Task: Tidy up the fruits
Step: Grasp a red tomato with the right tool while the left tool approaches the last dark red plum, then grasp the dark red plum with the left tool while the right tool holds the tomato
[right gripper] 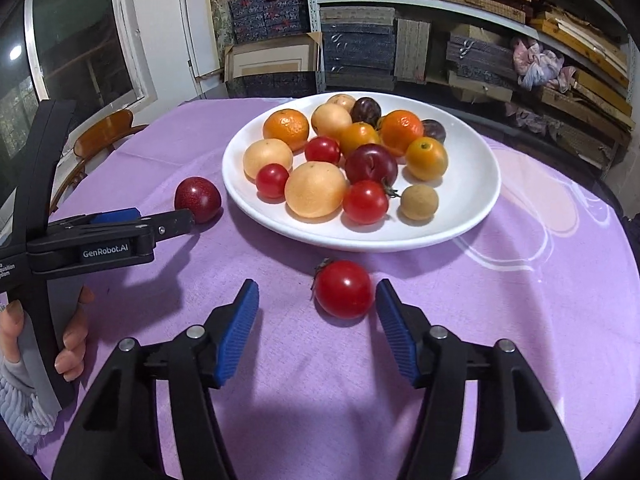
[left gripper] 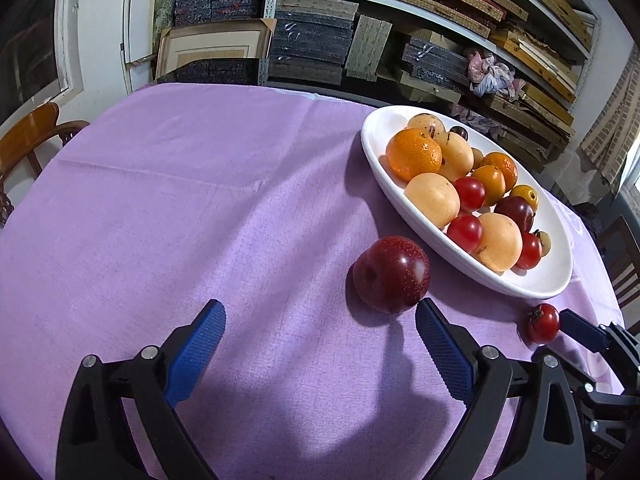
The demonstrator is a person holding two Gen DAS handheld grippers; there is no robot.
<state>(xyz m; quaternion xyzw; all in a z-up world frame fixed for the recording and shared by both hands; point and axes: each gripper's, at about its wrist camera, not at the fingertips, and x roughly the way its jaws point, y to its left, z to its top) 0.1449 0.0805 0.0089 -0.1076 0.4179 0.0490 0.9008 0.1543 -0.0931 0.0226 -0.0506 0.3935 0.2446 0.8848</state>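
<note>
A white oval plate [left gripper: 400, 200] [right gripper: 476, 184] holds several fruits: oranges, pale peaches, plums and cherry tomatoes. A dark red plum [left gripper: 391, 274] [right gripper: 197, 199] lies on the purple tablecloth beside the plate. My left gripper [left gripper: 320, 320] is open, with the plum just past its right fingertip. A loose cherry tomato [right gripper: 344, 289] [left gripper: 542, 323] lies in front of the plate. My right gripper [right gripper: 317, 294] is open, and the tomato sits near its right finger [right gripper: 394, 320]. The left gripper also shows in the right wrist view [right gripper: 160, 220].
The round table is covered by a purple cloth [left gripper: 200, 200]. A wooden chair [left gripper: 28, 140] stands at the table's left. Shelves stacked with boxes [left gripper: 320, 40] fill the wall behind. The person's hand [right gripper: 72, 332] holds the left gripper's handle.
</note>
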